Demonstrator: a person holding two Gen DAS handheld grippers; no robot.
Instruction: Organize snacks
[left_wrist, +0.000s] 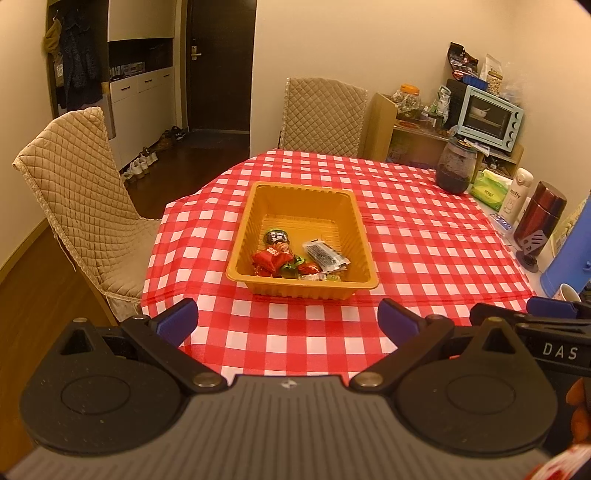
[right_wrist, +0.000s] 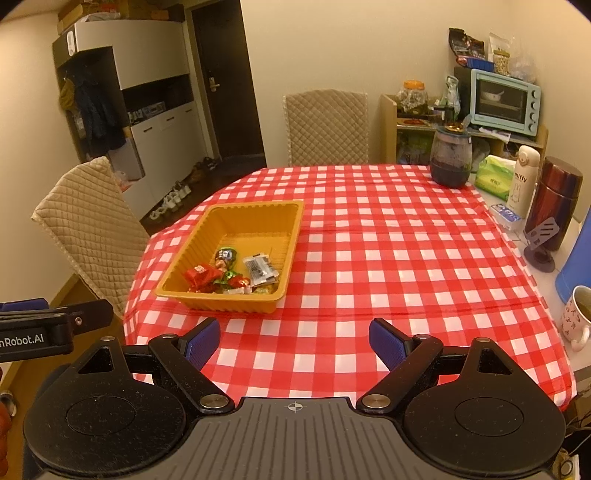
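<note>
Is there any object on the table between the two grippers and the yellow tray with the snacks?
Nothing visible. Only bare checked tablecloth lies between the open left gripper, the open right gripper and the yellow tray. The jar, bottles and mug stand along the table's far right edge, away from that path.

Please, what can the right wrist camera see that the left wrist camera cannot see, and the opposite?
Only the right wrist view shows the whole floral mug at the table's right edge; the left view catches just its rim.

Only the left wrist view shows the side chair nearly whole, seat included.

Both share the yellow tray holding wrapped snacks, the checked tablecloth, the toaster oven, and both grippers open and empty: left gripper, right gripper.
</note>
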